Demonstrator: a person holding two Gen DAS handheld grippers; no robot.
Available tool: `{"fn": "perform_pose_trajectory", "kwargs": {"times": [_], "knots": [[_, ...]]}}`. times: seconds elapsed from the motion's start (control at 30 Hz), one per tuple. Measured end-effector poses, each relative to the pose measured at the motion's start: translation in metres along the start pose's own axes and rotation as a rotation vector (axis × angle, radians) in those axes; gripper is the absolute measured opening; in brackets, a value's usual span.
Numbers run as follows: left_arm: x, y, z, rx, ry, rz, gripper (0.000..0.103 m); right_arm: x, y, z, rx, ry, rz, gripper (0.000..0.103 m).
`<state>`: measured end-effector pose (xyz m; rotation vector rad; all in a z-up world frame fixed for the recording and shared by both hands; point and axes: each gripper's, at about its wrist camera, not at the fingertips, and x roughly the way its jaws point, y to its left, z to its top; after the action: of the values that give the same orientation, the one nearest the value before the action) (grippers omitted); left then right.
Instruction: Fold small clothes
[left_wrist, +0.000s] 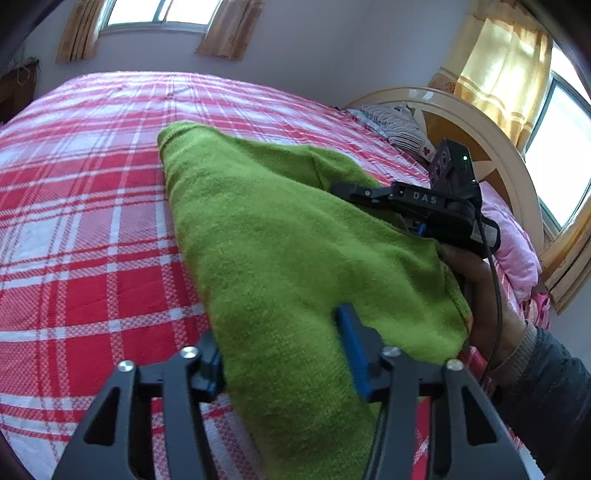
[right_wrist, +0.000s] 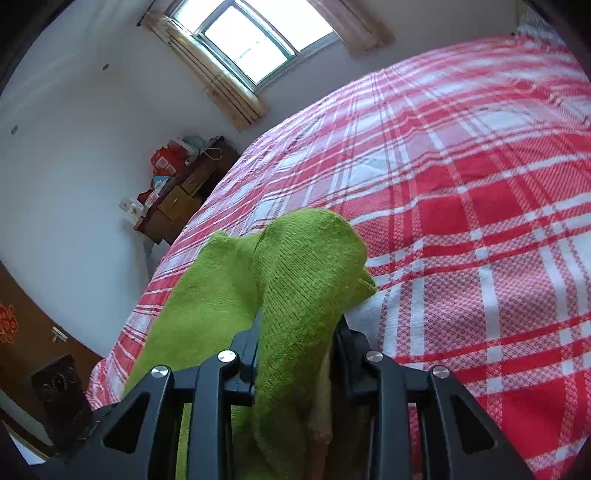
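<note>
A green knitted garment (left_wrist: 258, 221) lies partly lifted over a bed with a red and white plaid sheet (left_wrist: 92, 221). In the left wrist view its near end runs between the blue pads of my left gripper (left_wrist: 284, 362), which is shut on it. Further right, a hand holds my right gripper (left_wrist: 343, 190) at the garment's far edge. In the right wrist view the green garment (right_wrist: 303, 266) is bunched up between the fingers of the right gripper (right_wrist: 295, 332), which is shut on it. The fabric hides both fingertips there, and a fold droops to the left over the plaid sheet (right_wrist: 480, 184).
A rounded wooden headboard (left_wrist: 461, 122), a striped pillow (left_wrist: 395, 122) and a pink quilt (left_wrist: 513, 240) sit at the bed's right end. A cluttered wooden dresser (right_wrist: 184, 195) stands by the wall beyond the bed. A dark box (right_wrist: 59, 387) is on the floor.
</note>
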<state>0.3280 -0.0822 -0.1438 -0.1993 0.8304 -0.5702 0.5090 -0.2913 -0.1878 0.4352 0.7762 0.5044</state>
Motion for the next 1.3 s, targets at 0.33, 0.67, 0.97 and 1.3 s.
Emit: {"fn": "perform_pose_trajectory", "kwargs": {"times": [0.33,0.67,0.97,1.3], "knots": [[-0.011,-0.004,0.001,0.052,-0.008,0.037,0.037,-0.016,0.015,-0.011,-0.017,-0.042,-0.013,0.031],[-0.044,-0.01,-0.01,0.082,-0.017,0.047,0.035,-0.033,0.04,-0.032,0.015,-0.047,0.049,0.031],[-0.089,0.005,-0.032,0.065,-0.032,0.083,0.035,-0.031,0.098,-0.062,-0.028,-0.033,0.111,0.031],[-0.137,0.036,-0.054,0.011,-0.081,0.143,0.035,-0.001,0.163,-0.08,-0.088,0.018,0.196,0.03]]}}
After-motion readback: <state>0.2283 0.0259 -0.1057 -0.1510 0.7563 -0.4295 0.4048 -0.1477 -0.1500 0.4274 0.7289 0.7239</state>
